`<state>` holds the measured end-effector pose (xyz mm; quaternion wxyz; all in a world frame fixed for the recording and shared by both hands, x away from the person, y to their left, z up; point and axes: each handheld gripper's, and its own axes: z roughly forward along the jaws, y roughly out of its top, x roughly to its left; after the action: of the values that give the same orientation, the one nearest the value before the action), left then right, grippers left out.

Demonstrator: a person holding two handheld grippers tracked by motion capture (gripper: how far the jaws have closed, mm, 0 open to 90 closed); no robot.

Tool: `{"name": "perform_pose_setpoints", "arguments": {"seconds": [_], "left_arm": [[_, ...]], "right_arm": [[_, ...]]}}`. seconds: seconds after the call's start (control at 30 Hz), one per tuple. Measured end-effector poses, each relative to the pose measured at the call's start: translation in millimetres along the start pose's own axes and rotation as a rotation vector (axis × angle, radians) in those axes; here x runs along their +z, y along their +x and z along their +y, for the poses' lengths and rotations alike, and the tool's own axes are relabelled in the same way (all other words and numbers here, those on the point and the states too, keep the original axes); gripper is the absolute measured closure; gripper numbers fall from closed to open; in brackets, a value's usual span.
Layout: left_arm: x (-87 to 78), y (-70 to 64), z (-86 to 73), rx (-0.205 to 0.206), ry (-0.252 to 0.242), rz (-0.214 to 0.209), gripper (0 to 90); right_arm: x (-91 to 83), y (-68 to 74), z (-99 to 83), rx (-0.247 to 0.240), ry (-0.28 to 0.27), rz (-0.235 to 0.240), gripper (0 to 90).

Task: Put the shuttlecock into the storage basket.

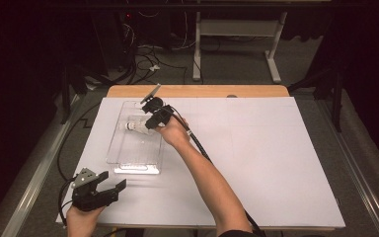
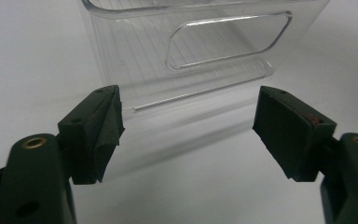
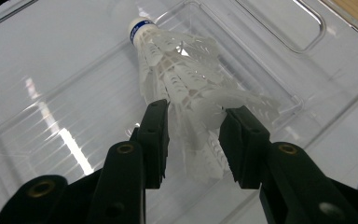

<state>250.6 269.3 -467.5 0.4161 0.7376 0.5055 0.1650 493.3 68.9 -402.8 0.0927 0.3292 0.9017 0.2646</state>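
Right gripper (image 3: 193,140) clamped on the skirt of a shuttlecock (image 3: 186,88), cork end pointing away, held low inside the clear tray (image 1: 116,148), likely for setting it down there. Left gripper (image 2: 186,135) spread wide, idle near the tray's near end on the table (image 1: 276,158).

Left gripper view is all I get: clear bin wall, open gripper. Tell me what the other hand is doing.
Observer: The right gripper grips a white shuttlecock by its skirt.
Operator: Say where it is.
Observer: Above the clear bin, over its far half, cork pointing to the table's left side.
Operator: Report my own gripper's spot.
Observer: The left gripper hangs at the table's near left corner, apart from the bin.
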Motion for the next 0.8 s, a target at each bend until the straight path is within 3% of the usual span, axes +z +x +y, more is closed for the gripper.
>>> {"name": "perform_pose_setpoints", "arguments": {"seconds": [0.33,0.8], "left_arm": [[-0.2,-0.4,0.1,0.002,0.004,0.002,25.0],[0.0,0.4,0.1,0.0,0.003,0.005,25.1]], "right_arm": [[-9.0,-6.0,-8.4,0.004,-0.025,0.009,64.6],[-27.4,-3.6,-18.2,-0.012,-0.064,0.014,64.6]]}}
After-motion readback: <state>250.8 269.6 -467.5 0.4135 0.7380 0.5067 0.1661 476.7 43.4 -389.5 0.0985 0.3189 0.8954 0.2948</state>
